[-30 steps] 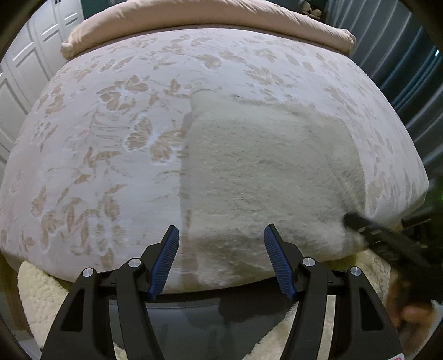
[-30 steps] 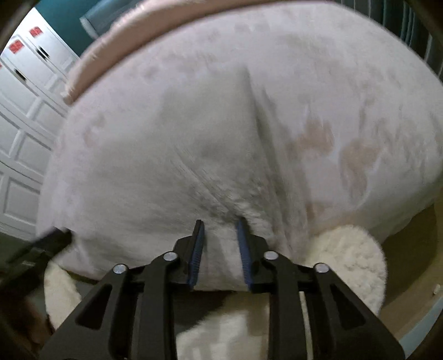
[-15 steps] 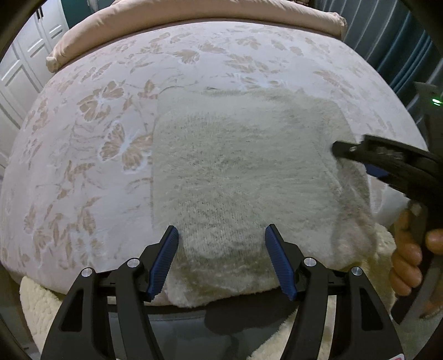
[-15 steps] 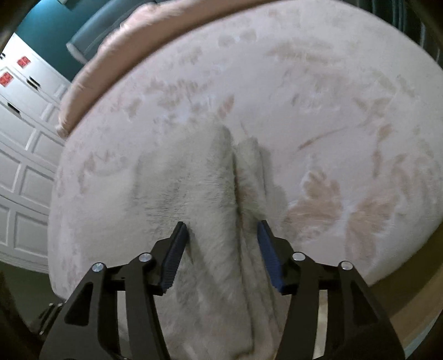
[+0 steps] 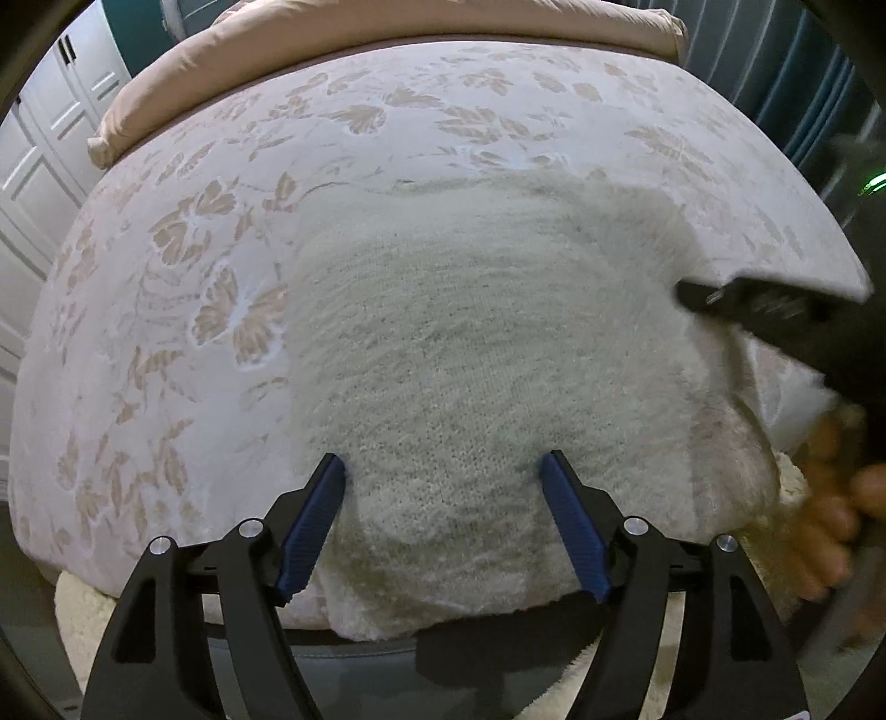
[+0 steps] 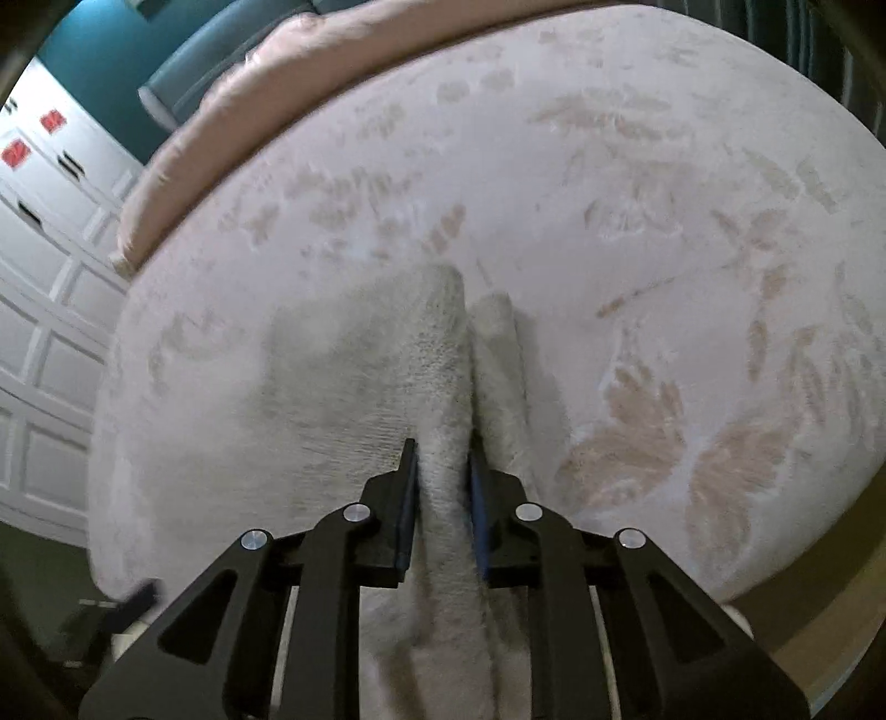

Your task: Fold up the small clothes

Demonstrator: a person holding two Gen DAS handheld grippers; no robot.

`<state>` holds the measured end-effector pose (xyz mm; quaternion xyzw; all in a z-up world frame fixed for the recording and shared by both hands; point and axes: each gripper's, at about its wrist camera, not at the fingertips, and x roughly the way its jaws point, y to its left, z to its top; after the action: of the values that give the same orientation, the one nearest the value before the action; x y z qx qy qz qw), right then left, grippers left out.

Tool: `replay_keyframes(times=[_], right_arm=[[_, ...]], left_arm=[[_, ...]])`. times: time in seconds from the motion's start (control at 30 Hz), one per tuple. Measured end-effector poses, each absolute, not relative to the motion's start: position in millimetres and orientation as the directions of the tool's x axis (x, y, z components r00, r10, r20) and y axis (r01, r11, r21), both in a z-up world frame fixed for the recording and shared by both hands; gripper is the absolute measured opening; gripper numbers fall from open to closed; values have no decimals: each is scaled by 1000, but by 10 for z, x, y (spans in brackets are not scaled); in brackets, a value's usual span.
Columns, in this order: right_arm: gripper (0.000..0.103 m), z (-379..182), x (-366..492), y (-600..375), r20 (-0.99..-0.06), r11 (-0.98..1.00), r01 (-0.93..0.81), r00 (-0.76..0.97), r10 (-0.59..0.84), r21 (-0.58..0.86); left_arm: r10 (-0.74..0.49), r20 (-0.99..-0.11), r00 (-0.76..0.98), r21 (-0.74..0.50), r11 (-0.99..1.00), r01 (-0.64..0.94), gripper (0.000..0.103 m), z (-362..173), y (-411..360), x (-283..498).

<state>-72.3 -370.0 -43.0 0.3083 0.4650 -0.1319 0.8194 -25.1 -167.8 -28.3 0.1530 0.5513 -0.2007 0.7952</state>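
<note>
A cream fuzzy knit garment (image 5: 487,376) lies flat on the floral bedspread (image 5: 183,343), its near edge hanging over the bed's front. My left gripper (image 5: 443,471) is open, its blue pads either side of the garment's near part, gripping nothing. My right gripper (image 6: 443,465) is shut on a raised fold at the garment's right edge (image 6: 443,387). In the left wrist view it shows as a black shape (image 5: 775,310) at the garment's right side, with the hand below it.
A pink pillow (image 5: 387,33) lies along the far edge of the bed. White panelled closet doors (image 5: 33,183) stand to the left, dark curtains (image 5: 786,66) to the right. A fluffy cream rug (image 5: 83,620) lies on the floor below the bed's front edge.
My right gripper opened around the garment's right edge, then closed on a fold of it. My left gripper stayed open and moved closer over the garment.
</note>
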Motion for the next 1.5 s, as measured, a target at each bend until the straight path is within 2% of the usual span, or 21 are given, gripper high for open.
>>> replay_keyframes(times=[0.2, 0.33, 0.43, 0.63, 0.7, 0.77, 0.8, 0.97, 1.07, 1.3, 1.5], right_arm=[[18, -75, -1278, -3530, -810, 789, 464, 583, 71, 403], [18, -293, -1406, -3281, -857, 822, 455, 509, 75, 342], [26, -693, -1354, -3222, -909, 841, 485, 417, 18, 239], [29, -451, -1334, -3284, -884, 821, 495, 466, 25, 285], [37, -352, -1386, -3319, -870, 811, 506, 493, 8, 294], [61, -325, -1414, -3388, -863, 796, 527, 505, -10, 299], [64, -345, -1416, -3430, -862, 785, 539, 506, -12, 305], [72, -554, -1282, -3519, -877, 763, 547, 478, 53, 344], [80, -635, -1231, -3456, -882, 780, 528, 467, 65, 337], [89, -819, -1187, -3389, -878, 798, 497, 472, 80, 340], [93, -954, -1172, -3514, -848, 751, 491, 501, 171, 441]], left_arm=[[-153, -936, 316, 20, 875, 484, 73, -303, -1666, -244], [-149, -933, 326, 30, 874, 485, 75, -318, -1671, -251], [-145, -935, 324, 35, 870, 491, 76, -334, -1694, -279], [-146, -933, 328, 31, 877, 480, 76, -302, -1672, -307], [-151, -934, 325, 23, 880, 474, 76, -285, -1649, -304], [-163, -932, 323, 5, 887, 463, 76, -258, -1618, -298], [-168, -933, 319, -6, 892, 453, 76, -249, -1597, -291], [-176, -935, 307, -30, 903, 428, 76, -226, -1559, -260], [-203, -933, 297, -77, 920, 385, 84, -205, -1442, -195], [-244, -943, 227, -178, 944, 277, 85, -375, -1139, -37], [-251, -945, 209, -178, 932, 316, 87, -511, -1280, -2]])
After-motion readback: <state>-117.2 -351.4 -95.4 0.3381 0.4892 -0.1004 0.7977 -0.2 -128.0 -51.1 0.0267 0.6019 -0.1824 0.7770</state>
